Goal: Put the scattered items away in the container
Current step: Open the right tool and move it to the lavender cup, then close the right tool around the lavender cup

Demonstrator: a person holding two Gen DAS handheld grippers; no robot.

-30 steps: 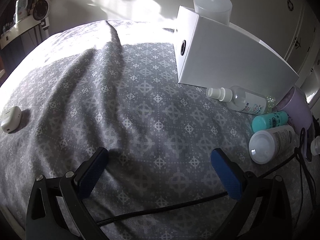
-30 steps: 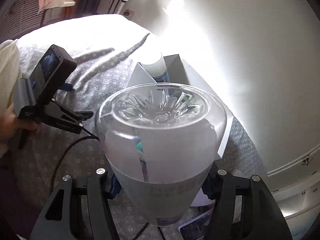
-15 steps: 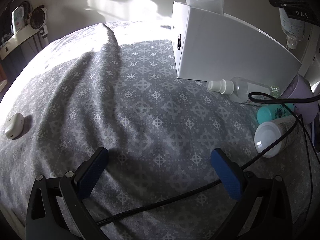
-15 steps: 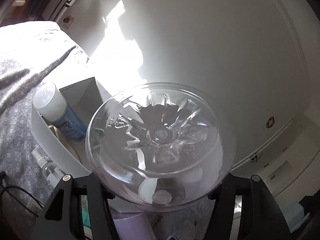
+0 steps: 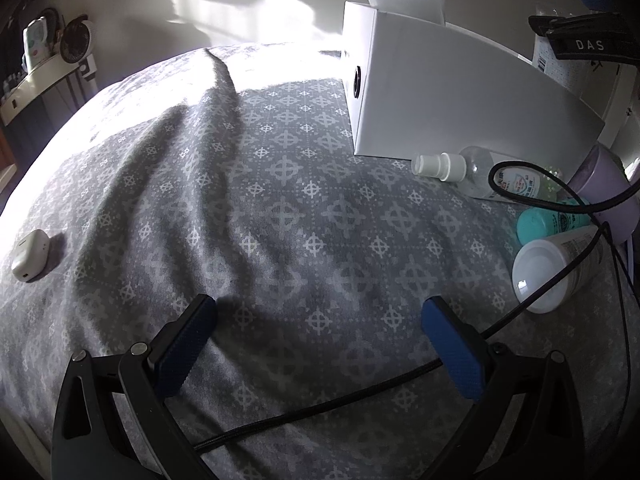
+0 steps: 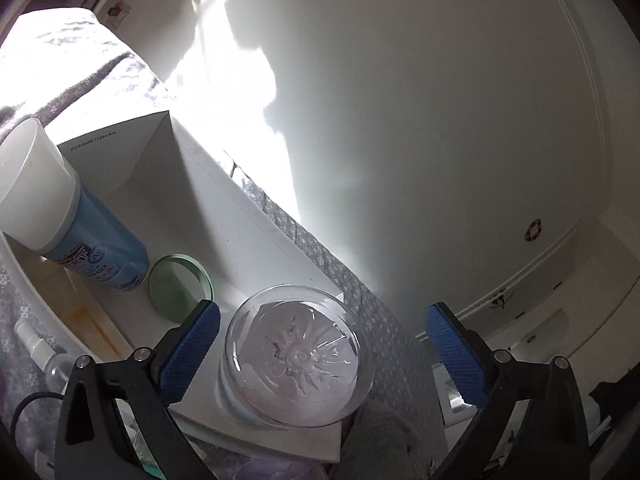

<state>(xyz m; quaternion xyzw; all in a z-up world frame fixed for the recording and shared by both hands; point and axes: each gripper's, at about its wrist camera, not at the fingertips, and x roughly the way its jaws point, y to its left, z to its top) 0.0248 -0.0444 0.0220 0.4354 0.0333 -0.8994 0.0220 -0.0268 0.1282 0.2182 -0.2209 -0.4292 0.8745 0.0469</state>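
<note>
A white box (image 5: 460,116) stands on the grey patterned bed; it also shows in the right wrist view (image 6: 240,216). In it stand a blue spray can with a white cap (image 6: 76,232), a green-lidded jar (image 6: 180,284) and a clear plastic bottle (image 6: 296,360), bottom up, in the near corner. My right gripper (image 6: 324,340) is open, its fingers apart on either side of the bottle and above it. My left gripper (image 5: 320,324) is open and empty over the bedspread. A clear spray bottle (image 5: 476,172), a teal bottle (image 5: 548,220), a white-capped tube (image 5: 552,268) and a lilac container (image 5: 608,192) lie beside the box.
A small white case (image 5: 30,254) lies at the bed's left edge. Black cables (image 5: 340,400) run across the bed and over the bottles. A white wall (image 6: 420,120) is behind the box. A shelf with small items (image 5: 44,64) is at the far left.
My right gripper carried the clear bottle over the box, then opened and let it go; the bottle now stands in the box's near corner. The left gripper stayed open and hardly moved.
</note>
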